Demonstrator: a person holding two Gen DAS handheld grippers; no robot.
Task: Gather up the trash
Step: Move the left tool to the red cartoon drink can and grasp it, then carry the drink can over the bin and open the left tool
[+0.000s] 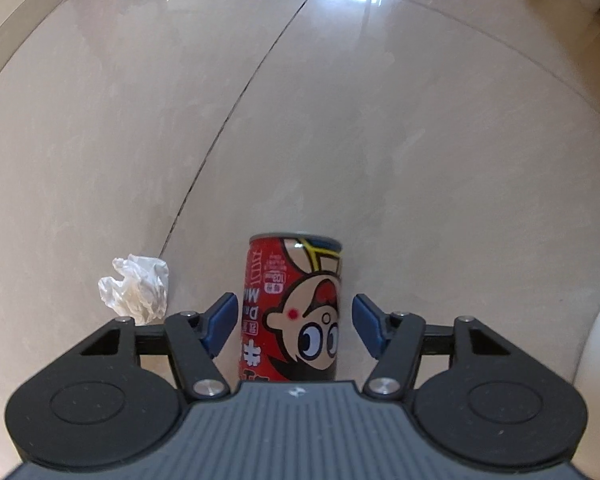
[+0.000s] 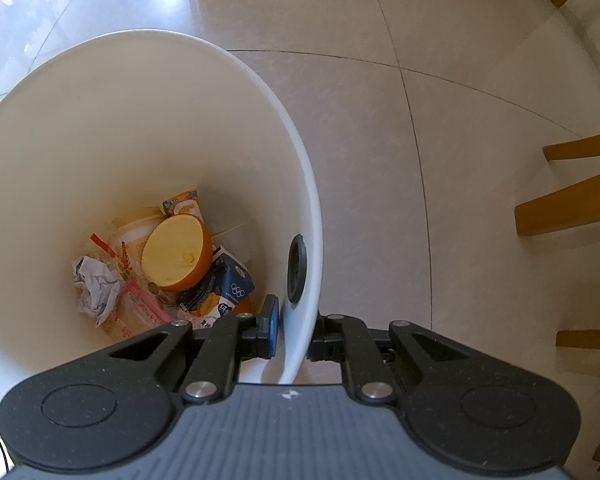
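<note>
The left gripper [image 1: 293, 322] pointed steeply down at the floor with a small red drink can printed with a cartoon face [image 1: 293, 308] standing between its blue pads [image 1: 220, 324]. The jaws stood partly spread; a sliver of gap showed on the left side and a clearer one on the right, so nothing was squeezed yet. The can stood upright on the glossy beige tile floor [image 1: 380, 140], its long axis running nearly along the line of the fingers and its base at the far end, so the pads faced its curved sides. I judged that a plain closing would catch it, as it sat close to centre, slightly nearer the left pad. Just beyond the left finger lay a crumpled white tissue [image 1: 136, 290], apart from the can. The right gripper [image 2: 296, 334] was clamped narrowly on the wall of the round white plastic bin [image 2: 100, 120], one finger inside and one outside. Deeper in the bin lay half an orange [image 2: 178, 254], crumpled paper [image 2: 94, 284] and wrappers. The left hand was clearly the one placed for the can.
</note>
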